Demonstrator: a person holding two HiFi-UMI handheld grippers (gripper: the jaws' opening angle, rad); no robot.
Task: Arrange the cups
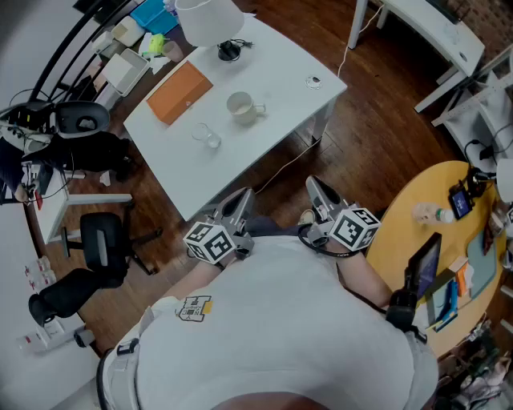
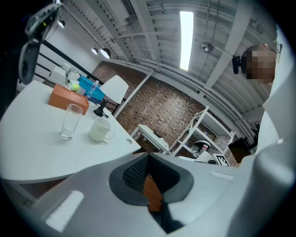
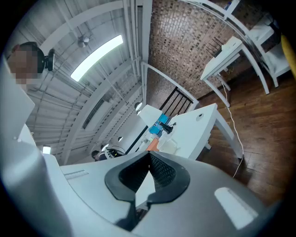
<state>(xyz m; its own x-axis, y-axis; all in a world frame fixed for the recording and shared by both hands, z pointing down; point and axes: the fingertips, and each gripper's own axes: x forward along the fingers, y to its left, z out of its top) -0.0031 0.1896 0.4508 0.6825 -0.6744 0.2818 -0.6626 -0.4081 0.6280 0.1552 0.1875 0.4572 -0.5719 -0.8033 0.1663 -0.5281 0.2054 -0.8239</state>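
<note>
A white mug (image 1: 240, 106) and a clear glass (image 1: 207, 136) stand apart near the middle of the white table (image 1: 264, 72). The left gripper view shows the glass (image 2: 70, 121) left of the mug (image 2: 100, 129), both upright. My left gripper (image 1: 240, 197) and right gripper (image 1: 314, 185) are held close to my body, short of the table's near corner, both pointing toward it. Each is shut with nothing between its jaws, as the left gripper (image 2: 148, 158) and the right gripper (image 3: 149, 155) show in their own views. The right gripper view shows the mug (image 3: 169, 146) small and far off.
An orange box (image 1: 179, 92), a white lamp shade (image 1: 208, 20) and a black object (image 1: 229, 52) share the table. A cable (image 1: 280, 168) hangs from its edge. A black office chair (image 1: 103, 240) stands left; a yellow round table (image 1: 409, 200) with small items stands right.
</note>
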